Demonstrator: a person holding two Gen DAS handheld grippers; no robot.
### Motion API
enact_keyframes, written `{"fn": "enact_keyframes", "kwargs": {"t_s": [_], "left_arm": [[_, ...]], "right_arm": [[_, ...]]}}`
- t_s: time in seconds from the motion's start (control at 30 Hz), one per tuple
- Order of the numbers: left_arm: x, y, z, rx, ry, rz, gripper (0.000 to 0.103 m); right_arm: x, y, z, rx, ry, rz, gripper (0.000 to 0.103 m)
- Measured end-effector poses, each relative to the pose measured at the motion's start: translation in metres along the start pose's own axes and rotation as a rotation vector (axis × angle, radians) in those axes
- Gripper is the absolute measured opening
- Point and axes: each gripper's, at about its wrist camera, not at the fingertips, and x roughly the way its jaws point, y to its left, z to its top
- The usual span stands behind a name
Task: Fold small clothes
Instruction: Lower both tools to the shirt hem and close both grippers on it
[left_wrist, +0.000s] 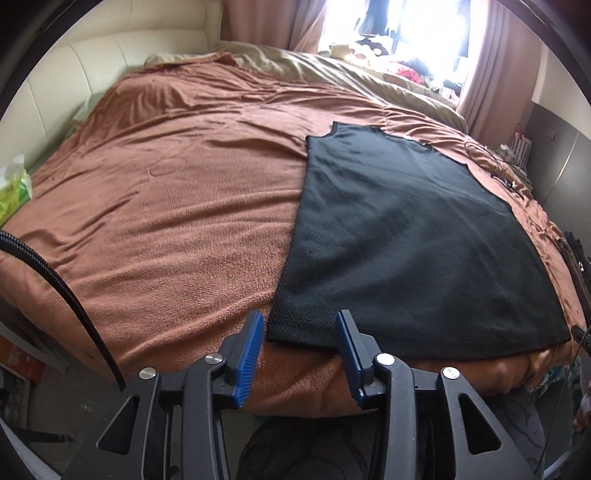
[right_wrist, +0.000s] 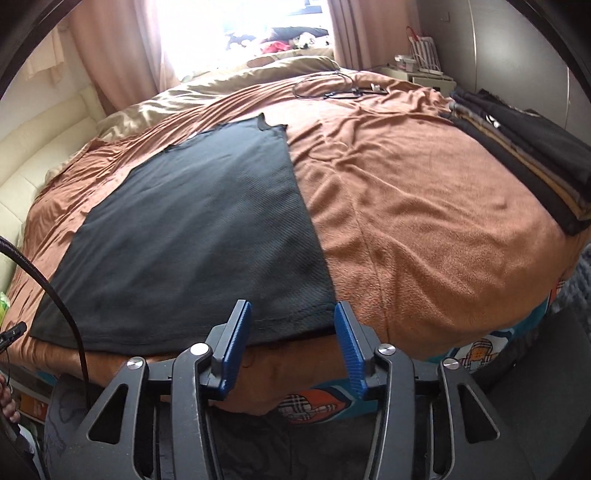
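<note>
Tongs, left (left_wrist: 300, 325): black frame with blue ribbed pads, jaws standing apart with nothing clamped; framed between them lies the near left corner of the hem, the pads not seen pressing cloth. Tongs, right (right_wrist: 292, 317): same make, jaws likewise apart and empty, framing the near right corner of the same hem. Garment, dark grey-black sleeveless top of fine mesh knit (left_wrist: 406, 236) (right_wrist: 192, 236): spread flat on the bed, hem nearest at the foot edge, armholes and neckline farthest; long axis runs straight away from both tongs toward the window. Each hand is matched to its own corner, neither plainly nearer than the other; judged step in hand, a paired pinch of the two hem corners ahead of carrying the hem up toward the neckline. Cover beneath, rust-orange fleece blanket (left_wrist: 177, 192) (right_wrist: 424, 206): rumpled, reaching over the foot of the bed. Stack of folded dark and tan clothes (right_wrist: 528, 162): at the right edge, well apart from the top. Green packet of tissues (left_wrist: 13, 192): at the left edge. Black cable with small devices (right_wrist: 332, 88): far side of the blanket. Beige quilt (left_wrist: 332, 70): beyond the blanket. Pink curtains (left_wrist: 491, 55): flanking a bright window.
</note>
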Motion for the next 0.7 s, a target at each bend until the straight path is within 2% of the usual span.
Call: {"fn": "enact_keyframes", "kwargs": {"t_s": [0.2,0.4,0.53,0.6,0.63,0.67,0.7], "left_arm": [[0.024,0.009,0.003,-0.027,0.046,-0.003,0.033],[0.032,0.012,0.003,-0.035,0.046,-0.008,0.028],[0.033,0.013,0.004,-0.052,0.058,-0.030,0.020],[0.032,0.013,0.003,-0.063,0.063,-0.054,0.013],[0.032,0.013,0.003,-0.069,0.065,-0.064,0.009],[0.032,0.014,0.002,-0.073,0.064,-0.068,0.008],[0.032,0.014,0.003,-0.078,0.063,-0.070,0.007]], "right_arm": [[0.012,-0.008,-0.001,0.036,0.025,0.003,0.038],[0.021,-0.016,0.002,0.068,0.021,0.014,0.036],[0.029,-0.024,0.005,0.125,0.013,0.046,0.036],[0.031,-0.030,0.004,0.167,0.008,0.068,0.035],[0.032,-0.032,0.004,0.182,0.009,0.070,0.029],[0.031,-0.035,0.003,0.194,0.007,0.066,0.015],[0.030,-0.037,0.002,0.206,0.007,0.069,0.008]]}}
